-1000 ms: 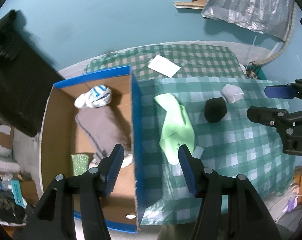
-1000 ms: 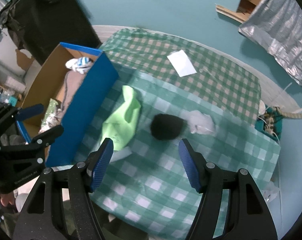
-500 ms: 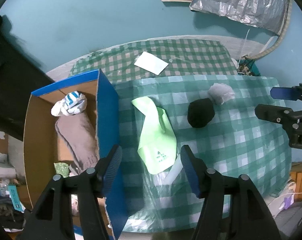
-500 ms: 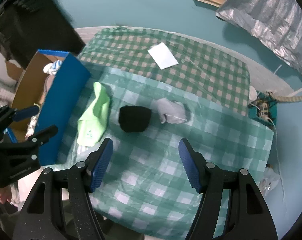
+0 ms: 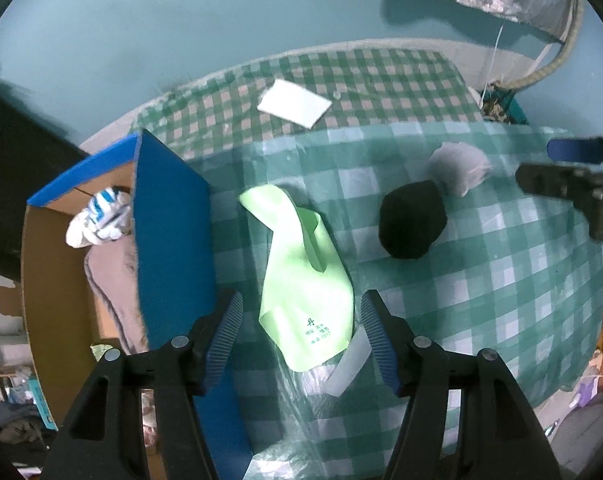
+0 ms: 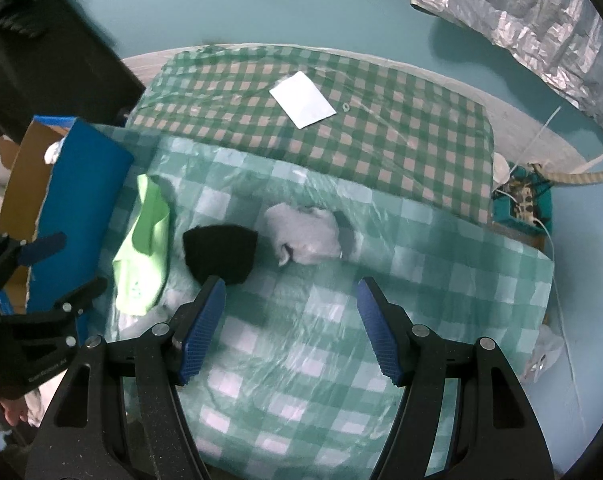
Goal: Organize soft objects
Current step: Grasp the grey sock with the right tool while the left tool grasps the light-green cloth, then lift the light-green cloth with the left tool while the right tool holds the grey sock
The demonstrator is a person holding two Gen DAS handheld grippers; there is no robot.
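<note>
A light green cloth (image 5: 305,284) lies on the checked table cover, its printed end between the fingers of my open left gripper (image 5: 299,318), which hangs above it without touching. Right of it sit a black bundle (image 5: 411,220) and a pale grey bundle (image 5: 457,170). In the right wrist view the same black bundle (image 6: 221,250) and grey bundle (image 6: 307,234) lie just beyond my open, empty right gripper (image 6: 289,306). The green cloth (image 6: 143,252) is to their left. A blue-sided cardboard box (image 5: 169,240) holds a grey cloth (image 5: 111,276) and a white-and-blue bundle (image 5: 97,220).
A white card (image 5: 293,103) lies on the darker checked cloth at the back. A clear plastic strip (image 5: 349,362) sits near the green cloth's end. Crumpled foil (image 6: 521,20) and a teal basket (image 6: 525,200) are on the blue floor beyond the table (image 6: 461,280).
Both grippers have moved right and sunk toward the table. The left gripper has gone from over the box edge to over the green cloth; the right one now faces the black and grey bundles.
</note>
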